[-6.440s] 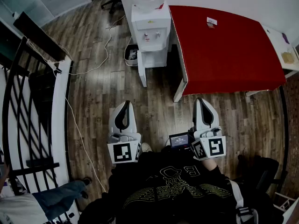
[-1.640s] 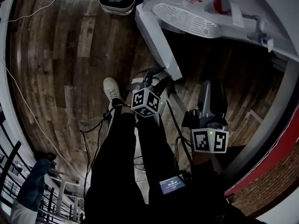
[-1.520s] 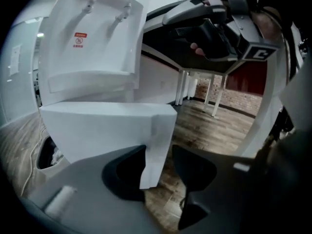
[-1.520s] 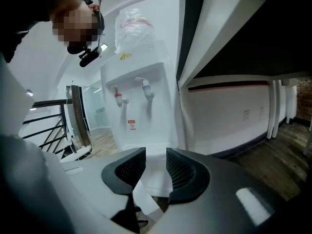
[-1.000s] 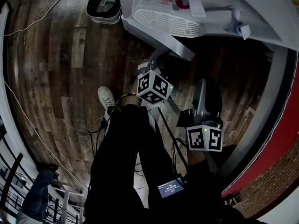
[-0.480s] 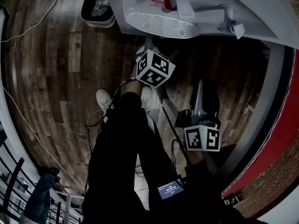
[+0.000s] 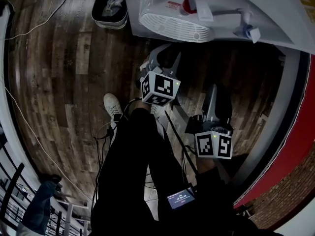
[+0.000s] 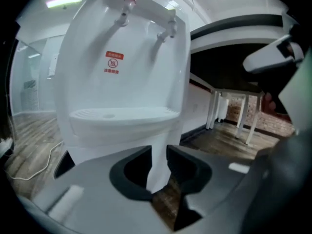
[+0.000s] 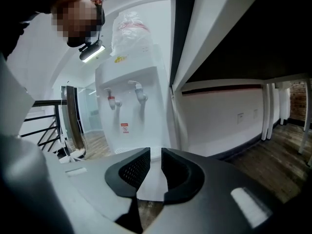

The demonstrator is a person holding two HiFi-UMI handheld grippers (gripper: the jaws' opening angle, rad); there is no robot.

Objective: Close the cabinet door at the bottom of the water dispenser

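The white water dispenser (image 7: 221, 4) stands at the top of the head view, its drip tray (image 7: 170, 26) facing me. Its bottom cabinet door (image 8: 158, 172) lies flush with the body, a plain white front in the left gripper view. My left gripper (image 7: 166, 58) (image 8: 158, 152) points at that front from just below the tray; its jaws are closing with nothing between them. My right gripper (image 7: 219, 90) (image 9: 156, 155) hangs further back to the right, jaws also closing on nothing. The dispenser (image 9: 131, 101) shows beyond it with its taps.
A small bin (image 7: 110, 6) with rubbish sits left of the dispenser. A cable (image 7: 29, 28) trails over the wood floor. The red table (image 7: 295, 146) and its white leg (image 7: 275, 132) close off the right side. My legs and a white shoe (image 7: 112, 104) are below the grippers.
The door panel that stuck out at an angle below the drip tray has swung in flush. My left gripper pushed up toward the dispenser, then drew back a little. The right gripper stayed put.
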